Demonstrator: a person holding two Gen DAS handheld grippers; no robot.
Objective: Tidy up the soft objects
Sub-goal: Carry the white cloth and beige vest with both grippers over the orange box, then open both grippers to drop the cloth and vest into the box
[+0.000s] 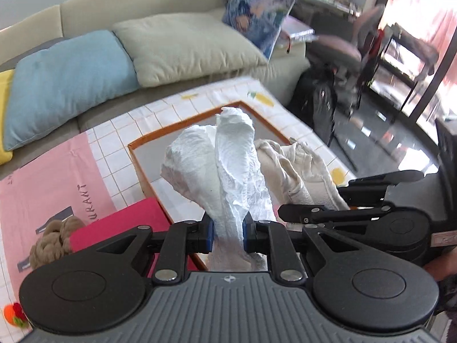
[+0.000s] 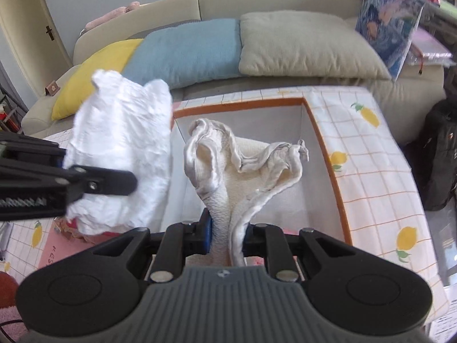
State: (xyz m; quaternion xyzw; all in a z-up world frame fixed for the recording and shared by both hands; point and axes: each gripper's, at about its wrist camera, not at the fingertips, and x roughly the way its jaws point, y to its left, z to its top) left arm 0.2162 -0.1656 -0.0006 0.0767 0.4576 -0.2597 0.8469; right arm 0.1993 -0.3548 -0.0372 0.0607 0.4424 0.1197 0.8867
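1. Left wrist view: the left gripper (image 1: 227, 235) has its jaws nearly closed, pinching a crumpled white cloth (image 1: 220, 160) that sticks up ahead of them.
2. Beyond those jaws sits an orange-rimmed box (image 1: 148, 143) on the checked tabletop (image 1: 114, 140).
3. Right wrist view: the right gripper (image 2: 227, 235) has its jaws clamped narrow on a cream towel (image 2: 242, 165), bunched up over the box.
4. White cloth hangs left of the right jaws, both cloths off the tabletop.

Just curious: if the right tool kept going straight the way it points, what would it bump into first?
Probably the open orange-edged box: the right tool, clamped on a cream cloth, points down into it. Depth is uncertain.
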